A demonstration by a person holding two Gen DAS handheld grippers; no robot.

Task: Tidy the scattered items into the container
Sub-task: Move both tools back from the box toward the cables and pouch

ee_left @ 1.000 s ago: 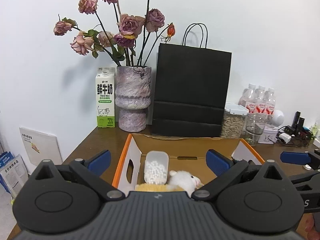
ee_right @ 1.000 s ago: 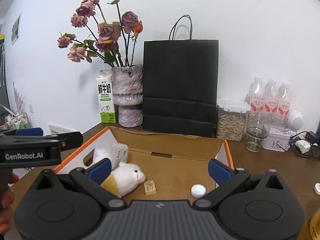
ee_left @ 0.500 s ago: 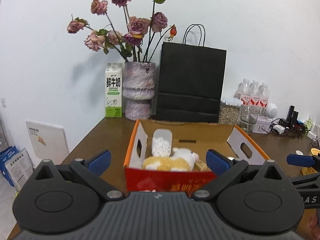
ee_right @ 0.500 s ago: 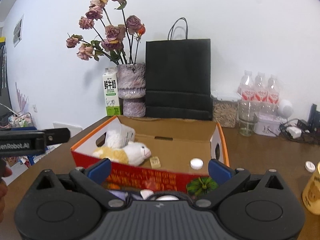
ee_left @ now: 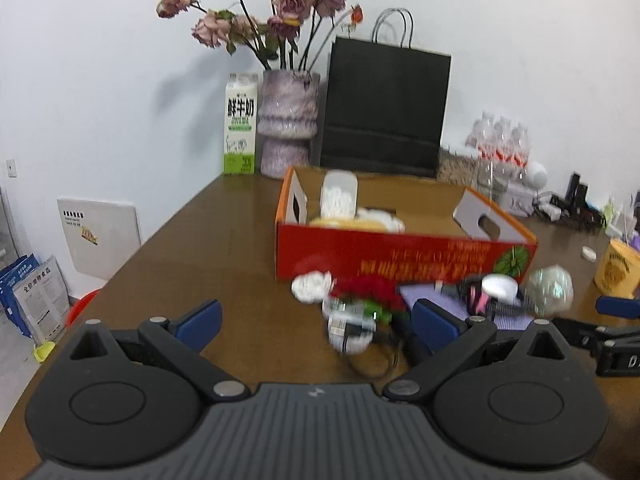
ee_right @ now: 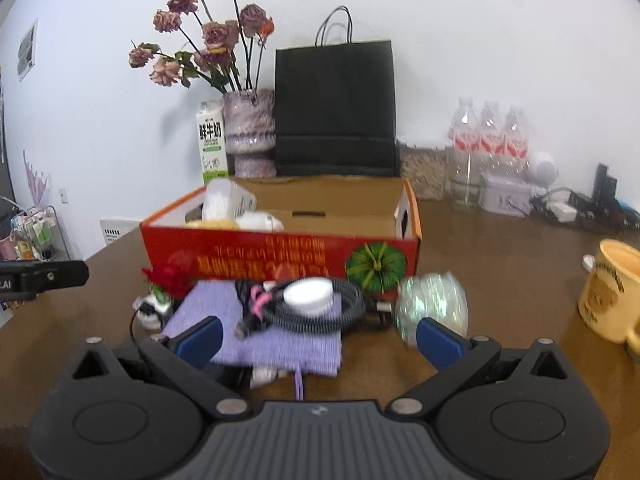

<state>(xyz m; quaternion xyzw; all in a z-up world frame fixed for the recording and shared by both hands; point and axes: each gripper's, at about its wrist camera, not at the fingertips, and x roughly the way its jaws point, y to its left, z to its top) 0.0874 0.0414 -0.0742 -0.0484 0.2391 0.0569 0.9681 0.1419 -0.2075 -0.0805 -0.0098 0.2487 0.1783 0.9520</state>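
The red and orange cardboard box [ee_left: 400, 258] stands open mid-table and holds a clear tub of white beads [ee_left: 339, 196] and a plush toy [ee_left: 362, 220]. Scattered in front of it are a white crumpled piece [ee_left: 312, 286], a red flower item [ee_right: 170, 276], a purple notebook [ee_right: 256, 330], a coiled black cable [ee_right: 344, 312] with a white round lid [ee_right: 308, 294] on it, and a shiny ball [ee_right: 434, 306]. My left gripper [ee_left: 316, 320] is open and empty near the flower item. My right gripper [ee_right: 319, 339] is open and empty over the notebook's near edge.
A yellow mug [ee_right: 608, 292] stands at the right. Behind the box are a milk carton [ee_left: 240, 128], a vase of dried roses [ee_left: 289, 120], a black paper bag [ee_left: 386, 108], a grain jar and water bottles [ee_right: 490, 140]. The table's left edge [ee_left: 132, 256] drops off to the floor.
Both grippers have drawn back from above the box toward the table's near side. The scattered items in front of the box have come into view. Both stay open and empty.
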